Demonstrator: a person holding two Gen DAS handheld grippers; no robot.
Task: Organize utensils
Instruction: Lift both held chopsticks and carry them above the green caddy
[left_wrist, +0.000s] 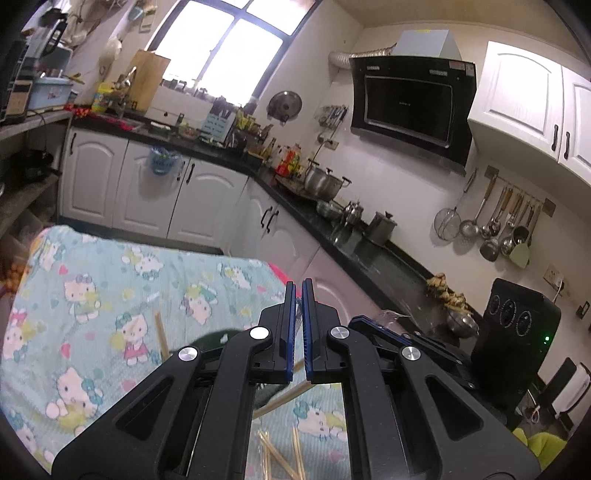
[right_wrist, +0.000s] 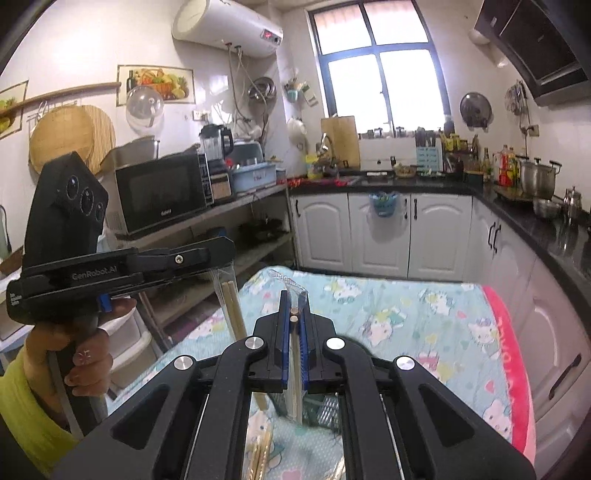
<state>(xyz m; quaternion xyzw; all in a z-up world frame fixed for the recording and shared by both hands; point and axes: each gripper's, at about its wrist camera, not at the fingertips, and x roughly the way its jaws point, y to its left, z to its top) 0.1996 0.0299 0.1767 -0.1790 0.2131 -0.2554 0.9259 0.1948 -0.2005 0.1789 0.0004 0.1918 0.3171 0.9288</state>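
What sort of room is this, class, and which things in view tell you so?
A home kitchen, most likely: a range hood on the wall, ladles on a rail and pots along the dark countertop, plus a microwave on a shelf.

Cluttered home kitchen with white cabinets (right_wrist: 380, 232).
Left of the bright window (right_wrist: 380, 62): black microwave (right_wrist: 162, 192), white cylindrical water heater (right_wrist: 229, 22).

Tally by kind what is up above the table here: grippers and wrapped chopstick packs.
Grippers: 2, left gripper and right gripper
Wrapped chopstick packs: 2, one in each pair of jaws
Total: 4
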